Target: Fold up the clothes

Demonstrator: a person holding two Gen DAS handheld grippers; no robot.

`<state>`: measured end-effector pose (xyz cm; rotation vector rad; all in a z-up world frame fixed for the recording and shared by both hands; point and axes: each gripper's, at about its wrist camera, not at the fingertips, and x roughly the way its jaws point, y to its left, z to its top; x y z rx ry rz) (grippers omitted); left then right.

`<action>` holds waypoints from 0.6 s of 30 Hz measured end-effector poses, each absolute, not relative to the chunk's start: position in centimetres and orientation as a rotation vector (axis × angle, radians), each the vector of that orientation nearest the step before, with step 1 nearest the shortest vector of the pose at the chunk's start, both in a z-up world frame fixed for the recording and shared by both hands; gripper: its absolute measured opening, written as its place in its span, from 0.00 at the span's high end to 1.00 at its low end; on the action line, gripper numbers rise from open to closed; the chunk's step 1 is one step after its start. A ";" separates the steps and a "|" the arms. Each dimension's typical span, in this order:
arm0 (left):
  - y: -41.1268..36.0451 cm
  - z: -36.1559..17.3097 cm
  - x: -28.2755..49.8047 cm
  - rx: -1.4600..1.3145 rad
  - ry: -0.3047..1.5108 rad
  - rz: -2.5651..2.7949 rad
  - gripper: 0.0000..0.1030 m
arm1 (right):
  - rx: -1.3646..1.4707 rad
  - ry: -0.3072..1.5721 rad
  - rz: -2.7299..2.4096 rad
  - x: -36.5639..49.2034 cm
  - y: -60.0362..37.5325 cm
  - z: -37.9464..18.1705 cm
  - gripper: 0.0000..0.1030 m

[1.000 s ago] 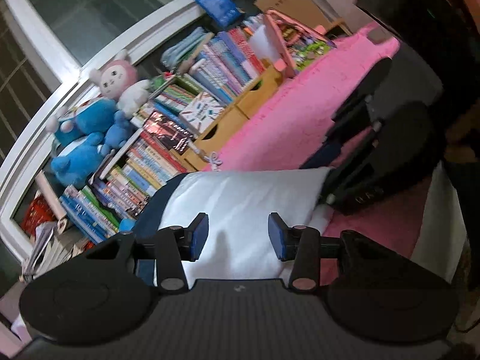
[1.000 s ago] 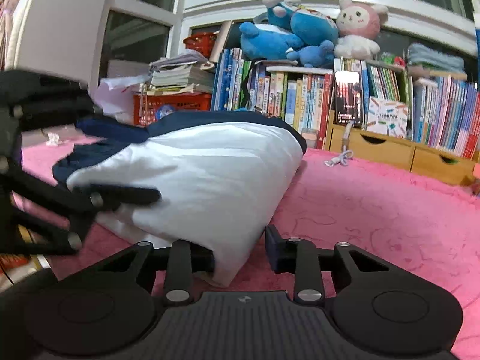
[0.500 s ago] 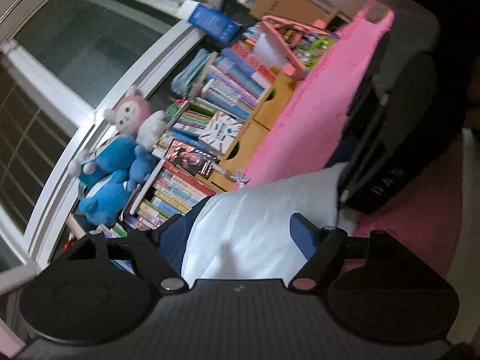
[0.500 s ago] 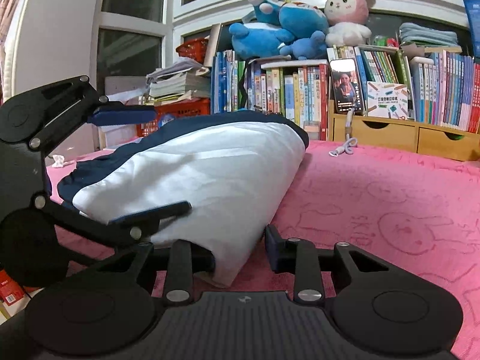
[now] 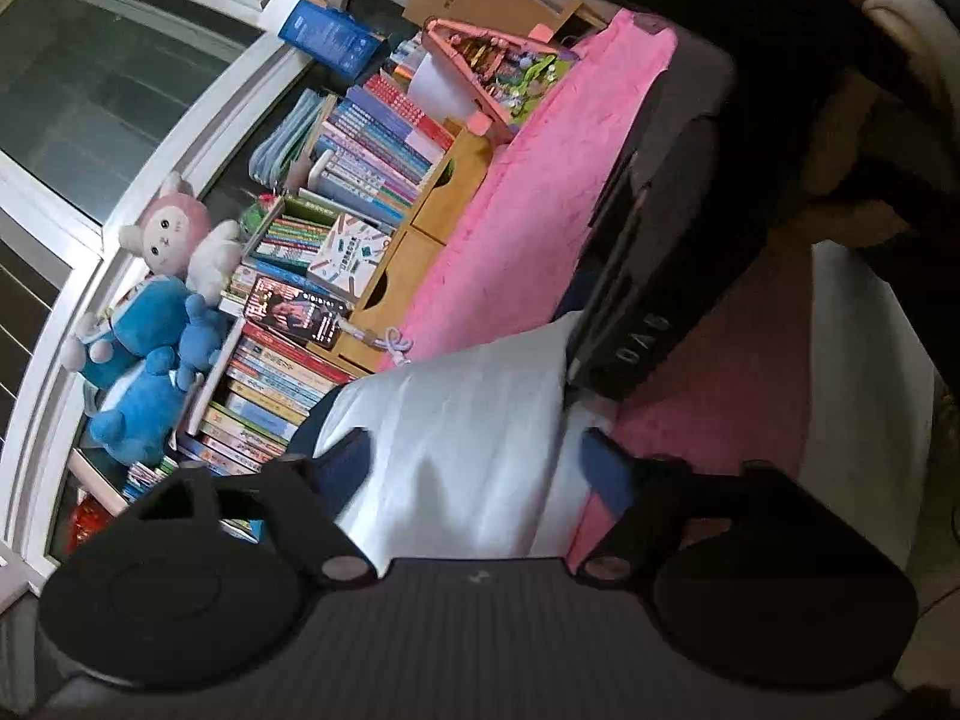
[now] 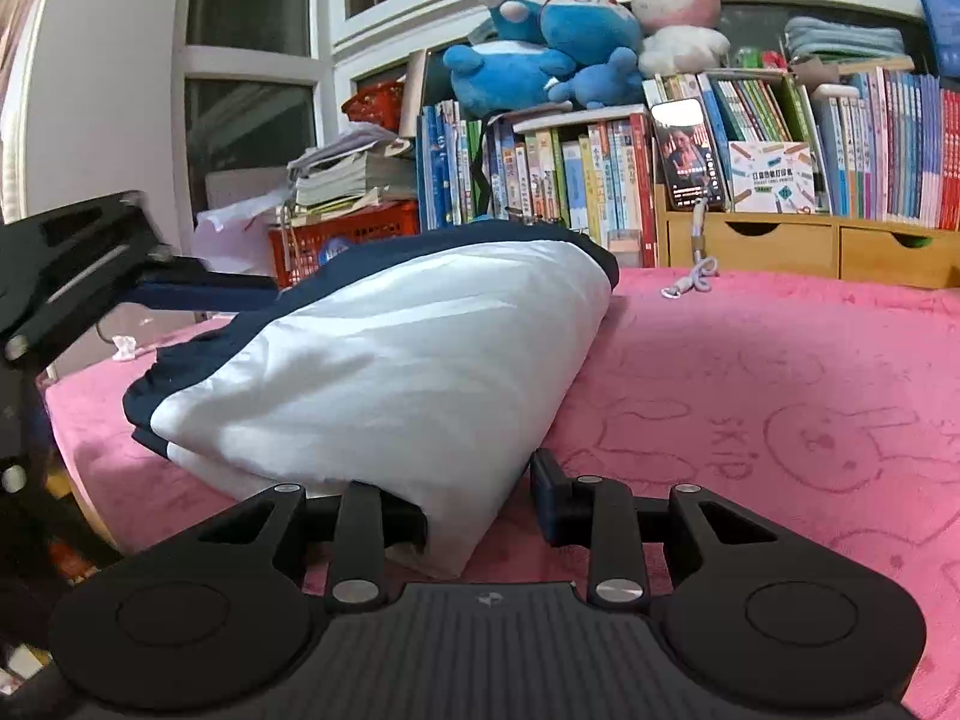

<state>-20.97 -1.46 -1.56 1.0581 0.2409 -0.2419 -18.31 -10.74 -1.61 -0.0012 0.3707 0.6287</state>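
From the left wrist view, the left claw (image 5: 480, 462) stands spread with its jaws closing a little, the folded white and navy garment (image 5: 456, 414) lying between the pads but not pinched by them. The garment rests on the pink surface (image 5: 528, 210), which is backed by a row of books (image 5: 360, 138) and plush toys (image 5: 150, 324). The right claw's black body (image 5: 648, 276) sits across the far edge of the garment.

From the right wrist view, the right claw (image 6: 480, 504) is pinching the near corner of the garment (image 6: 390, 360) (one finger is tucked under the cloth, the other shows just beside it). The left claw (image 6: 180, 288) hovers at the far navy edge.

This looks like a late fold: the bundle is already compact. The next move probably calls for the left claw to take hold of its edge so both ends lift together, keeping the layers from sliding apart.
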 end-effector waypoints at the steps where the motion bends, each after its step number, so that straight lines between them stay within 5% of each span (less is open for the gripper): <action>1: -1.6 -1.4 -20.9 1.047 0.249 -0.251 0.36 | -0.006 0.369 0.628 -18.4 -10.7 -1.6 0.69; 11: -2.9 -2.6 -19.5 1.129 0.257 -0.199 0.49 | 0.000 0.362 0.630 -18.4 -10.8 -1.9 0.68; 15: -1.9 -2.7 -18.5 1.086 0.328 -0.143 0.83 | -0.018 0.355 0.623 -18.5 -10.6 -1.9 0.68; 18: -0.8 -3.0 -18.8 1.089 0.361 -0.122 0.86 | -0.039 0.345 0.614 -18.7 -10.3 -2.0 0.68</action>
